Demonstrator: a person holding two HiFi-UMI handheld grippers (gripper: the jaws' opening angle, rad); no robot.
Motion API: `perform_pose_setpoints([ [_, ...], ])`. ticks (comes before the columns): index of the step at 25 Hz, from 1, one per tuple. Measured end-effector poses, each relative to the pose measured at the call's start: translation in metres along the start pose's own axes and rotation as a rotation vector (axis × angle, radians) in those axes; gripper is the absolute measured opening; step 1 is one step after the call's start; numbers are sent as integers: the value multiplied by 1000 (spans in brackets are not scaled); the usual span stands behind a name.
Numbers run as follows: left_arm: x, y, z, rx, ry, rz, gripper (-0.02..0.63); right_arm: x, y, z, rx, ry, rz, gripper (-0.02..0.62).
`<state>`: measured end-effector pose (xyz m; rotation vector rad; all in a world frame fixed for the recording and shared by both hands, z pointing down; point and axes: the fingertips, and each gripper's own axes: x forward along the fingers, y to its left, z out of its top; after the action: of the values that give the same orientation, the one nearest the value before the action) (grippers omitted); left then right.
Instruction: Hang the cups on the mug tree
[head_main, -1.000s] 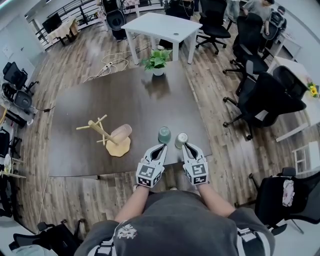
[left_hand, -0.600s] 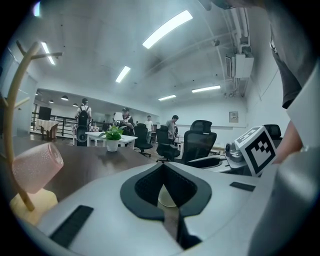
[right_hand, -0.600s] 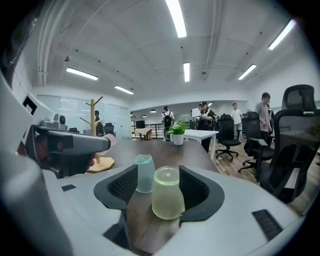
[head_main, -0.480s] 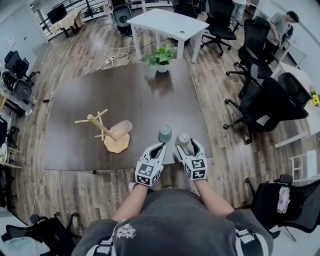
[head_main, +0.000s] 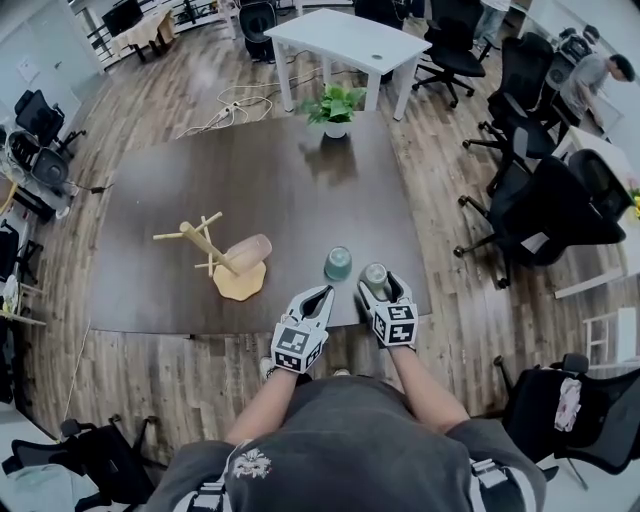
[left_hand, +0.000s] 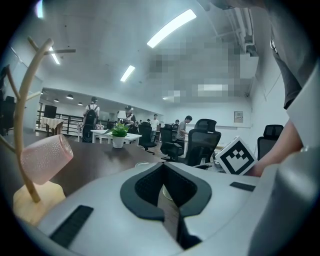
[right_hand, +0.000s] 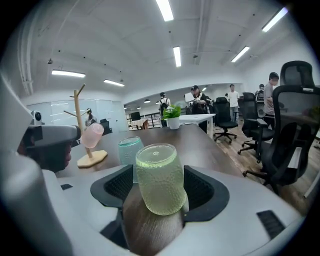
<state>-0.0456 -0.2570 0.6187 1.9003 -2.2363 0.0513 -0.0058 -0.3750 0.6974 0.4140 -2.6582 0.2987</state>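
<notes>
The right claw had just been opening and stood as wide as it went, its pads on either side of the green cup without pressing on it. Straddling the cup at its belly looked like the set-up for a grip on the widest, steadiest part. The cup stood on the dark worktop near the front edge, close to the person, where it was easy to reach.

Its long axis ran upright, perhaps leaning a little. The flat disc on top looked like its base, so it probably stood mouth-down, though the wide-angle view made that hard to be sure of.

The teal cup stood just beside it, further onto the worktop, also upright.

The left claw was closed with nothing in it. It hung level at the worktop's edge, clear of both cups, most likely so as not to get in the other claw's way.

The mug tree stood well apart to the left on its round base. The pink cup was already hung on a lower branch, its long axis slanting along it. The upper branches were free.
</notes>
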Motion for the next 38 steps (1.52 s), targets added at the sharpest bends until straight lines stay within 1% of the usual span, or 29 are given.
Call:
perform_pose_setpoints([
  [6, -8, 3, -1, 5, 11, 11, 6, 1, -2, -2, -39, -16, -6, 305],
  [12, -16, 4, -6, -2, 12, 14, 6, -10, -2, 8, 0, -56, -10, 301],
  [17, -23, 4, -4, -1, 4, 10, 6, -25, 8, 37, 40, -133, 5, 301],
  [24, -31, 8, 11, 10, -28, 10, 6, -48, 21, 82, 119, -250, 41, 299],
  [27, -39, 13, 18, 20, -36, 23, 6, -59, 29, 104, 157, -305, 73, 299],
  [30, -47, 19, 19, 39, -32, 46, 6, -65, 42, 122, 159, -340, 115, 299],
  [32, -55, 24, 22, 32, -31, 63, 6, -67, 53, 132, 166, -354, 143, 299],
  [35, -69, 32, 36, 20, -50, 82, 6, -69, 70, 148, 203, -376, 192, 298],
  [38, -79, 41, 49, 36, -61, 104, 6, -67, 88, 167, 255, -405, 249, 298],
])
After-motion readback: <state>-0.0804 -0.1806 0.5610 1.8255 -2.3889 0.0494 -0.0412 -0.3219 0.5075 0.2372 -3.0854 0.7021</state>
